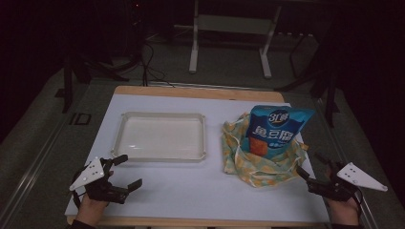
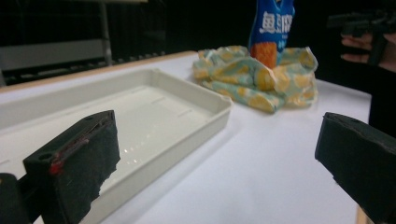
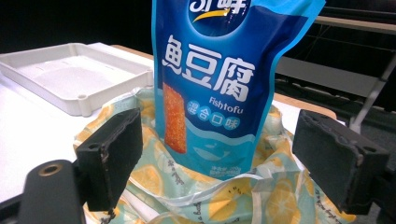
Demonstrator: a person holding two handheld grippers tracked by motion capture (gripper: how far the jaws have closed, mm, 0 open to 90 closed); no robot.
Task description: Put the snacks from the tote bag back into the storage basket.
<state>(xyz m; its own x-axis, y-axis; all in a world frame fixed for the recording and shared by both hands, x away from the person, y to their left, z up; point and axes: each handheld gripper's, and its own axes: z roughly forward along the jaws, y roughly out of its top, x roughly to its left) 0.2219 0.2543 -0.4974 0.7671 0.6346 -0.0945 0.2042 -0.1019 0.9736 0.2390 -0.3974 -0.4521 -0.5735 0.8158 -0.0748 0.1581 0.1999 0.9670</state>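
Snack pouch (image 3: 224,84) upright, facing right tongs (image 3: 217,154) (gaping)

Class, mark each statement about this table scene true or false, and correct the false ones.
1. The blue snack pouch stands upright in the lemon-print cloth bag. True.
2. The white tray holds a snack pouch. False: nothing lies in it.
3. The right gripper is shut on the pouch. False: its jaws stand open, short of the pouch.
4. The left gripper is open, with nothing between its jaws. True.
5. The tray lies to the right of the cloth bag in the high view. False: it lies to its left.
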